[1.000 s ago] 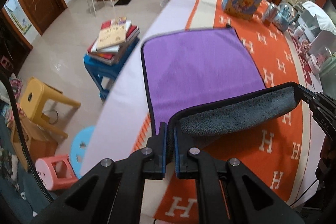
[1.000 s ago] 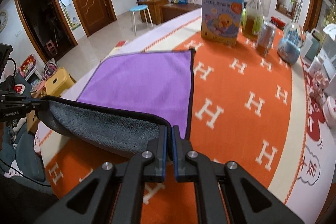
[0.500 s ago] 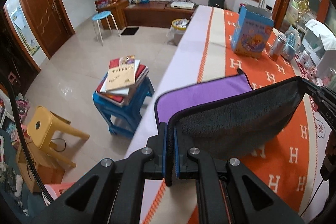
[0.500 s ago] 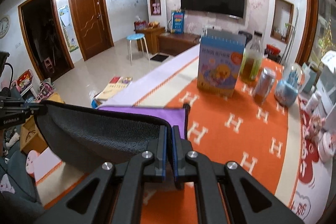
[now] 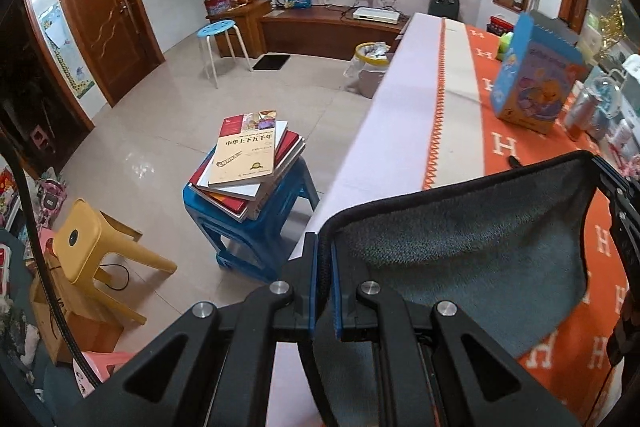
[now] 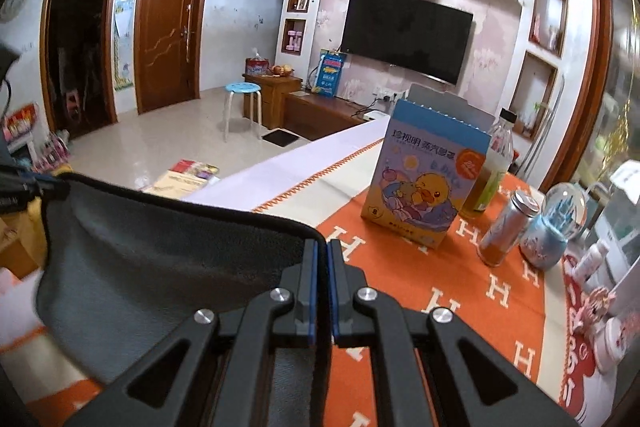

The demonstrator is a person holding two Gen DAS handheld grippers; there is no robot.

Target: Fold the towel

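Note:
The towel [image 5: 472, 251] shows its grey fleece side with a black hem and hangs stretched between both grippers above the table. My left gripper [image 5: 325, 247] is shut on one corner of it. My right gripper [image 6: 322, 251] is shut on the other corner, and the towel [image 6: 168, 267] spreads to its left. The right gripper also shows at the right edge of the left wrist view [image 5: 616, 187]. The towel's purple side is hidden.
The table carries an orange H-patterned cloth [image 6: 440, 291]. A blue duck box [image 6: 424, 179], a bottle [image 6: 490, 171], a can [image 6: 506, 227] and a snow globe [image 6: 554, 223] stand at the far right. A blue stool with books [image 5: 248, 163] stands left of the table.
Both grippers have lifted the held towel edge higher and carried it forward. The purple side, seen flat on the table before, is now hidden behind the raised grey side.

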